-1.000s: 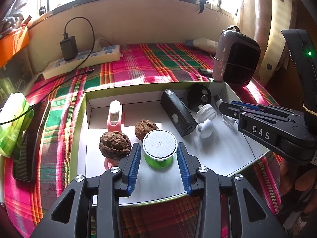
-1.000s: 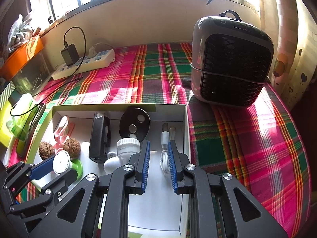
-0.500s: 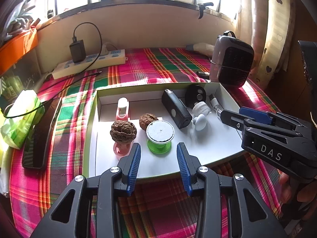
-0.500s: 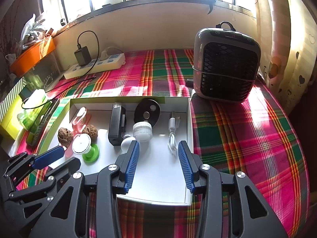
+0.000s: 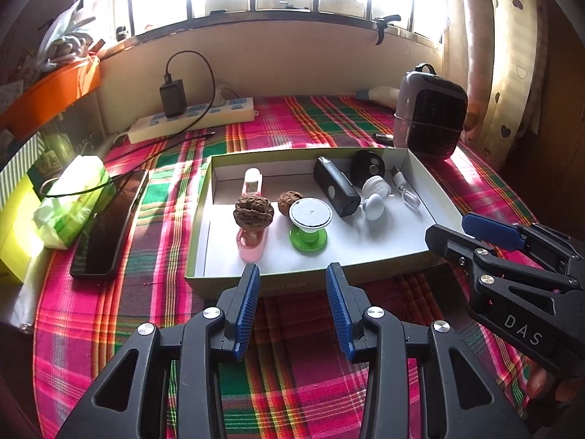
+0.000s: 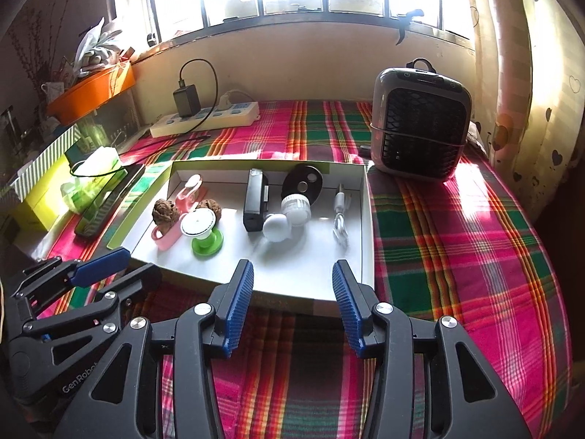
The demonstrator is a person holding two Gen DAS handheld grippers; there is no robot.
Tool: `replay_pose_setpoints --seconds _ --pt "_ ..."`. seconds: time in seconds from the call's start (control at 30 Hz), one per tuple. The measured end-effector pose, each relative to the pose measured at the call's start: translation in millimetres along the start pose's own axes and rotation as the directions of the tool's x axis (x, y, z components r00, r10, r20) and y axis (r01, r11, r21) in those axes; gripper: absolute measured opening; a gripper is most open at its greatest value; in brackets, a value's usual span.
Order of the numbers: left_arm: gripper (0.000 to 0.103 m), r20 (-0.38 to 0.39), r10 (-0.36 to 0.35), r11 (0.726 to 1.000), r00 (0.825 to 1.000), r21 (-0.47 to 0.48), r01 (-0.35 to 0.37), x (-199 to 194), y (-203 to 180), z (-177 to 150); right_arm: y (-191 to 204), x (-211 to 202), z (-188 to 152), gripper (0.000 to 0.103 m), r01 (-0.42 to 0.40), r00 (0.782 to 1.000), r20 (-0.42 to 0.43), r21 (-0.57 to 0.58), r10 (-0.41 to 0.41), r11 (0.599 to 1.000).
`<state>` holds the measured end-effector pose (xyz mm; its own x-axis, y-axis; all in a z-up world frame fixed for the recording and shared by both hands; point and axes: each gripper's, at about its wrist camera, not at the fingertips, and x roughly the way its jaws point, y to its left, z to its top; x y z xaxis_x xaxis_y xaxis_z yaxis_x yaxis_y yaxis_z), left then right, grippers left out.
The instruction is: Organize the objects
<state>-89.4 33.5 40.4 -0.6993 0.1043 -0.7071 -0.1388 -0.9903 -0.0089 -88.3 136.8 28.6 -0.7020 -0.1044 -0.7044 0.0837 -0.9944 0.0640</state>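
A shallow white box lies on the plaid cloth. Inside it are two walnuts, a pink holder, a green-and-white spool, a black rectangular device, a black disc, white round knobs and a white cable. My left gripper is open and empty, just in front of the box's near wall. My right gripper is open and empty, at the box's near right edge; it also shows in the left wrist view.
A grey-black heater stands at the back right. A power strip with a charger lies by the wall. A dark phone, a green tissue pack and a yellow box lie to the left.
Both grippers have pulled back from inside the box to in front of it. The right gripper's jaws have opened wide. The spool stays in the box, released.
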Motion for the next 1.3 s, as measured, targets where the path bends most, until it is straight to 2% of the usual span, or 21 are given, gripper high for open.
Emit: replay_pose_setpoints --seconds 0.13,0.33,0.6,1.1,1.23,1.3 --pt "0.036 -0.016 -0.011 1.0 1.0 -0.008 0.011 -3 0 -8 4 -1 -12 0.046 0.006 1.0 -0.022 -0.014 -0.006 1.0" --pt "0.036 -0.064 -0.001 1.0 0.998 -0.016 0.0 0 0 -27 11 5 -34 0.046 0.003 0.996 -0.085 -0.039 -0.006 0.999" --pt "0.036 -0.103 0.022 0.999 0.994 -0.031 -0.025 -1 5 -49 12 5 -53 0.047 -0.002 0.993 -0.12 -0.038 -0.002 0.999" --pt "0.037 -0.096 0.048 0.997 0.994 -0.057 -0.054 -13 2 -67 19 -12 -73 0.047 0.048 0.993 -0.105 -0.044 -0.052 0.998" --pt "0.039 -0.094 0.054 0.995 0.994 -0.075 -0.062 -16 0 -71 17 -14 -76 0.06 0.069 0.991 -0.112 -0.026 -0.071 0.997" --pt "0.039 -0.094 0.06 0.995 0.994 -0.071 -0.067 -18 -1 -72 16 -16 -78 0.061 0.07 0.991 -0.11 -0.028 -0.072 0.997"
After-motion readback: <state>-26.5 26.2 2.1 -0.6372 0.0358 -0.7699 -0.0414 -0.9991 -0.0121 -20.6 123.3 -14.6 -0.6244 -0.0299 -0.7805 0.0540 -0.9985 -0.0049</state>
